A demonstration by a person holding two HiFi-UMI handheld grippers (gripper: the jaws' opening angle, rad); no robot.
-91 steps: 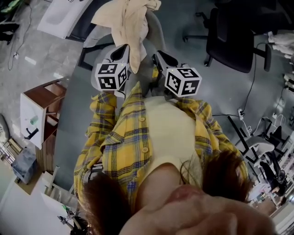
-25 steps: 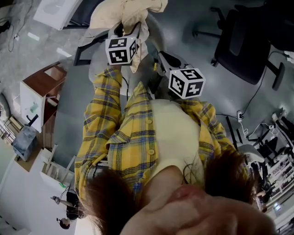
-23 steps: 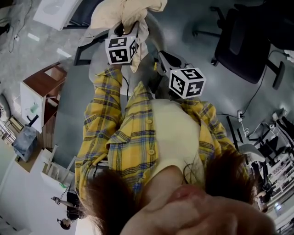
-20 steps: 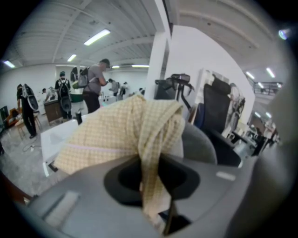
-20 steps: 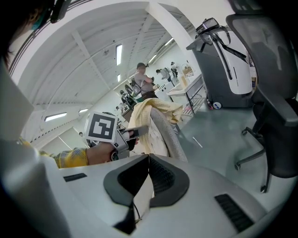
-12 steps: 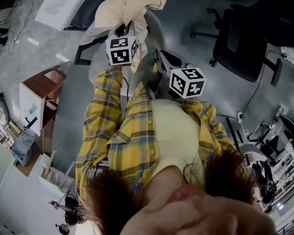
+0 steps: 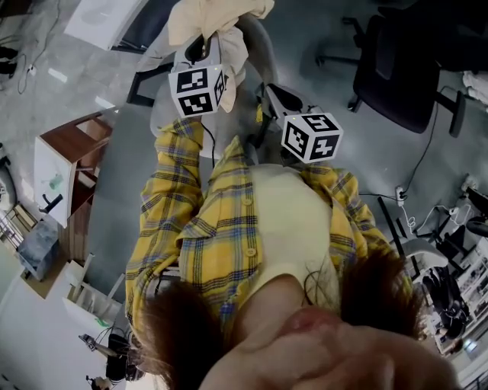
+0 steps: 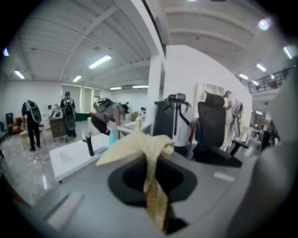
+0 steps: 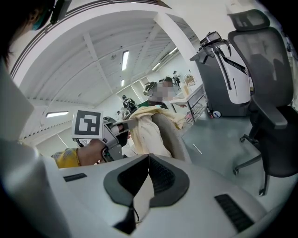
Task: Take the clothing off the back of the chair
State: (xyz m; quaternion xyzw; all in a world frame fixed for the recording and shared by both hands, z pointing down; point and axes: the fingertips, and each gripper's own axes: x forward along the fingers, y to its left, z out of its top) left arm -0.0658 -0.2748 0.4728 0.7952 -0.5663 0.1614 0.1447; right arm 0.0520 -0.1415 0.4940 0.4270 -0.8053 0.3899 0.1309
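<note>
A cream garment point(image 7: 217, 19) lies bunched over the top of a grey chair back point(image 7: 259, 46). My left gripper point(image 7: 200, 47) reaches up to it and is shut on a fold. In the left gripper view the cloth point(image 8: 139, 144) runs down as a pinched strip between the jaws of that gripper point(image 8: 153, 195). My right gripper point(image 7: 268, 95) hangs lower and to the right, apart from the garment, jaws shut. The right gripper view shows its tips point(image 9: 149, 157) touching, the garment point(image 9: 144, 130) on the chair back point(image 9: 170, 132) beyond, and the left gripper point(image 9: 122, 126) holding it.
A black office chair point(image 7: 404, 68) stands to the right on the grey floor. A small wooden cabinet point(image 7: 69, 175) is at the left, and a white table point(image 7: 99, 19) at the far left. Several people point(image 8: 67, 111) stand in the hall beyond.
The left gripper has lifted and moved up the picture with the cloth pinched, and the hanging end has risen. The right gripper has hardly shifted.
</note>
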